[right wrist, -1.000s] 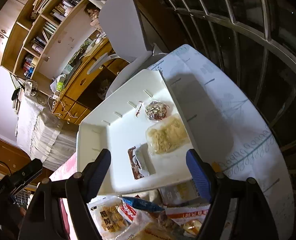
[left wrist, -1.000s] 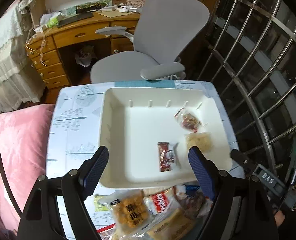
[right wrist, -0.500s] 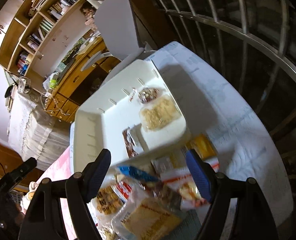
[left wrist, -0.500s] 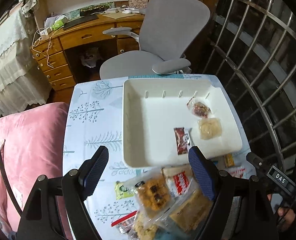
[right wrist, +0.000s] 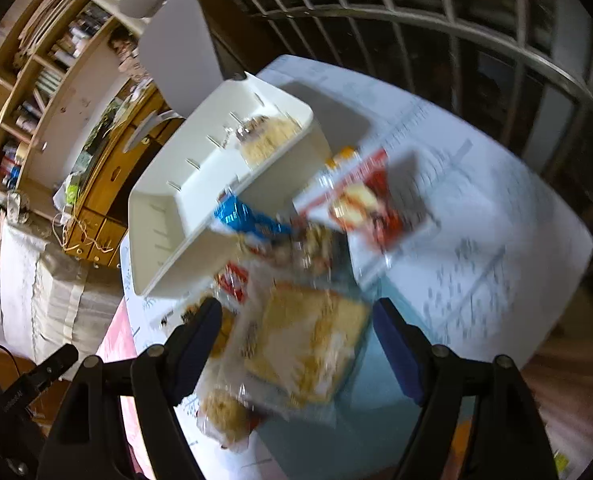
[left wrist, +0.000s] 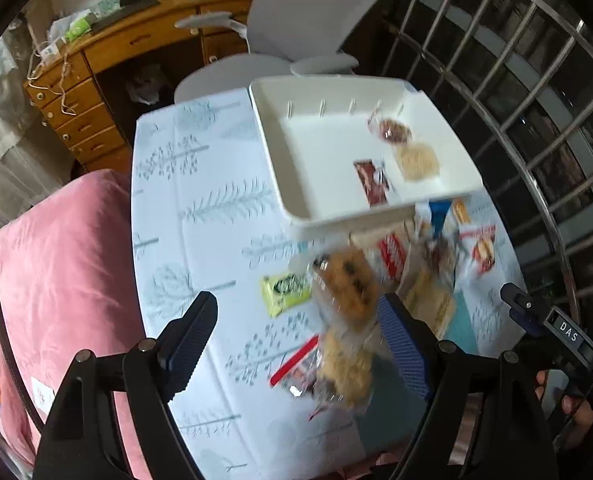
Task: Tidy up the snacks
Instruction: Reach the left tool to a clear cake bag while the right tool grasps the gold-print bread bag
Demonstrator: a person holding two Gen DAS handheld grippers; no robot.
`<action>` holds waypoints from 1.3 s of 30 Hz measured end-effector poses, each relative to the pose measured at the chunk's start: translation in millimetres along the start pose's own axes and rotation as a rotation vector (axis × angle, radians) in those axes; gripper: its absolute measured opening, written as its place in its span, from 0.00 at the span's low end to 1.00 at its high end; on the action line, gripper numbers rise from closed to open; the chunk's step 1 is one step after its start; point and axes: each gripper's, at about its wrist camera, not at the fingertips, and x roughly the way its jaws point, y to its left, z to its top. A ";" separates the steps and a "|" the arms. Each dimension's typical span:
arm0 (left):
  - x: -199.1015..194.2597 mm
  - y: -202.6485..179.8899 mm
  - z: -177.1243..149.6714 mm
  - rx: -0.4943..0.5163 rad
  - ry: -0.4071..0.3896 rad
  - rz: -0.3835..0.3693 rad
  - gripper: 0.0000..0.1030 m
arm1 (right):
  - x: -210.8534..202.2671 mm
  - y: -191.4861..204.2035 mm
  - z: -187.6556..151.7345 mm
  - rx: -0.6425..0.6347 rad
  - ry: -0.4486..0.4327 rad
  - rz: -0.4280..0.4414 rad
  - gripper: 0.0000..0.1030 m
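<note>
Hovering over the snack pile (left wrist: 380,280), the left hand-held gripper (left wrist: 298,336) stands wide open and empty; the right hand-held gripper (right wrist: 296,340) is equally spread, holding nothing, above a yellow cracker pack (right wrist: 308,344). The loose packets lie heaped on the worktop (left wrist: 200,200) just in front of the white tray (left wrist: 284,168), which already holds three snacks. Risks, as I judge them: the wrappers overlap, so closing could pinch two at once or drag a neighbour off the near edge, and crinkly film may slip. Only "DAS" on the other gripper's tag (left wrist: 568,330) reads clearly; packet labels are blurred.
</note>
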 end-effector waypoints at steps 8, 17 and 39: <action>9.4 3.9 -28.9 0.100 0.083 -0.045 0.79 | -2.7 -12.5 -46.6 0.123 0.016 0.004 0.76; 37.5 -14.3 -45.7 0.202 0.211 -0.086 0.79 | 10.9 -36.1 -62.9 0.323 0.063 0.047 0.76; 150.7 -59.0 -67.5 0.269 0.639 -0.070 0.80 | 104.6 -31.9 -25.1 0.479 0.350 -0.004 0.83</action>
